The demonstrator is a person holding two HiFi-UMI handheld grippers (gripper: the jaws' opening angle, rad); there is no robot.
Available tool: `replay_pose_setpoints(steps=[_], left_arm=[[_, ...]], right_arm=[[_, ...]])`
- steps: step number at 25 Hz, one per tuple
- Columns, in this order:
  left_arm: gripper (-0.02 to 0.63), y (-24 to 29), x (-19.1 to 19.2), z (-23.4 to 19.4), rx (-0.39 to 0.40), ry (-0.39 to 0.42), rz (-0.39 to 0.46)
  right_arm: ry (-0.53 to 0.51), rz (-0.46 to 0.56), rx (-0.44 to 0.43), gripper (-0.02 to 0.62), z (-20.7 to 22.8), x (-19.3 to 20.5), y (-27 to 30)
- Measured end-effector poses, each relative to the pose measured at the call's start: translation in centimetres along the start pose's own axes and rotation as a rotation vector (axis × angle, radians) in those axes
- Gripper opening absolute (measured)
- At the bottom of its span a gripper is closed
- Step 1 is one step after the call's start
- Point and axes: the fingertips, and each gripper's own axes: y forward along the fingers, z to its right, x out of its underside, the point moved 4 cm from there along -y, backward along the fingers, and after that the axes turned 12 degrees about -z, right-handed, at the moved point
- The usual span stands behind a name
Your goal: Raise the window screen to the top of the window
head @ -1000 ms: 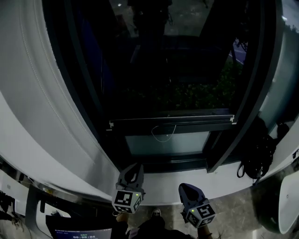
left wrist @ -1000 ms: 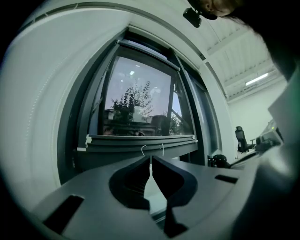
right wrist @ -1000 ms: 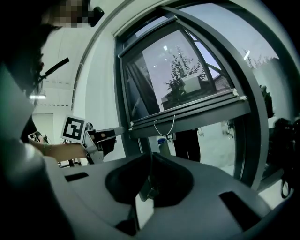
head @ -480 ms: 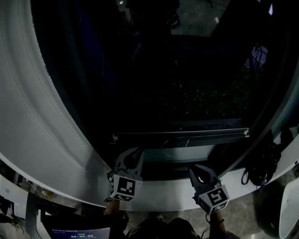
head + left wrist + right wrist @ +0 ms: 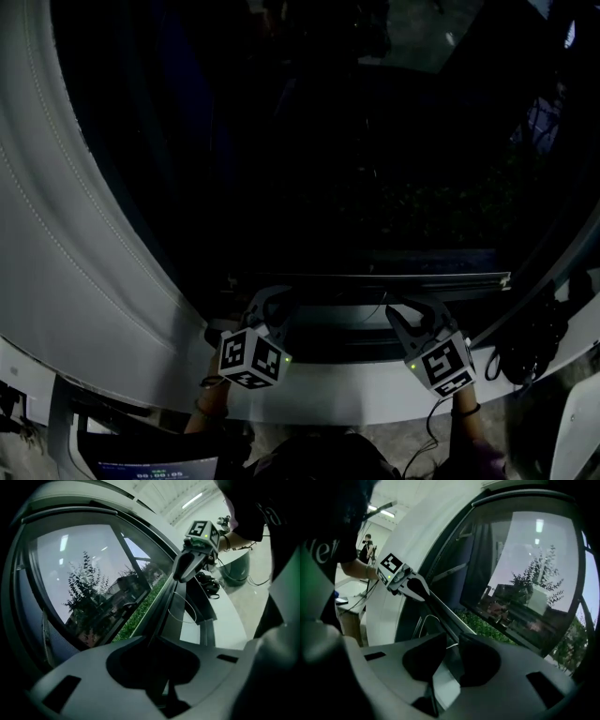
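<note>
The window screen's dark bottom bar (image 5: 375, 279) runs level a short way above the white sill (image 5: 347, 396). In the head view my left gripper (image 5: 274, 298) reaches up to the bar's left part, and my right gripper (image 5: 412, 307) to its right part. In the left gripper view the bar (image 5: 164, 599) runs straight into the left gripper (image 5: 152, 641), whose jaws are closed on it. The right gripper view shows the bar (image 5: 436, 609) passing between the narrow jaws of the right gripper (image 5: 450, 641). A thin white cord loop (image 5: 185, 616) hangs below the bar.
The window frame curves up on both sides, with a white padded wall (image 5: 84, 281) at the left. A black bag with straps (image 5: 530, 342) lies on the sill at the right. Trees and a hedge (image 5: 487, 627) lie beyond the glass.
Both grippers rose from below the sill up to the screen's bottom bar and closed on it. The head view tilted, so the bar sits lower in the picture.
</note>
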Motion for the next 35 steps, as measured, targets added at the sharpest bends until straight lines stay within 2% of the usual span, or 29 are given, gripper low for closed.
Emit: replay_pose_setpoints(steps=[5,10,12,17,21,24,26,28,32,35], left_arm=[[0.043,0.4,0.0,-0.3,0.054,0.019,-0.072],[0.044,1.1,0.0,-0.5,0.099,0.154,-0.205],[0.044,1.3,-0.1,-0.5,0.142,0.175,-0.237],[0.04,1.5,-0.5,-0.6,0.195,0.203,-0.3],[0.035,1.9,-0.7,-0.2,0.178,0.335,-0.427],[0.031,2.3,-0.9,-0.1,0.159,0.385,-0.513],[0.017,2.2,-0.8,0.0,0.145,0.394,-0.52],[0.014,2.0,-0.7,0.0,0.164,0.375,-0.494],[0.023,1.8,-1.1,-0.7,0.224,0.251,-0.385],[0.031,1.2,-1.6,-1.6,0.188,0.175,-0.305]], right_arm=[[-0.204,-0.13,0.005,0.069,1.1,0.5,1.8],[-0.417,-0.227,-0.002,0.069,1.6,1.0,3.1],[-0.481,-0.259,-0.024,0.065,1.6,1.1,3.5],[-0.49,-0.306,-0.114,0.046,1.5,0.9,3.8],[-0.498,-0.363,-0.154,0.028,1.8,0.7,4.1],[-0.494,-0.356,-0.191,0.025,1.9,0.7,4.0],[-0.482,-0.379,-0.207,0.025,1.9,0.7,3.9],[-0.486,-0.401,-0.212,0.025,1.7,0.5,3.8],[-0.476,-0.344,-0.186,0.025,2.1,0.4,3.7],[-0.469,-0.288,-0.118,0.025,2.7,-0.1,3.0]])
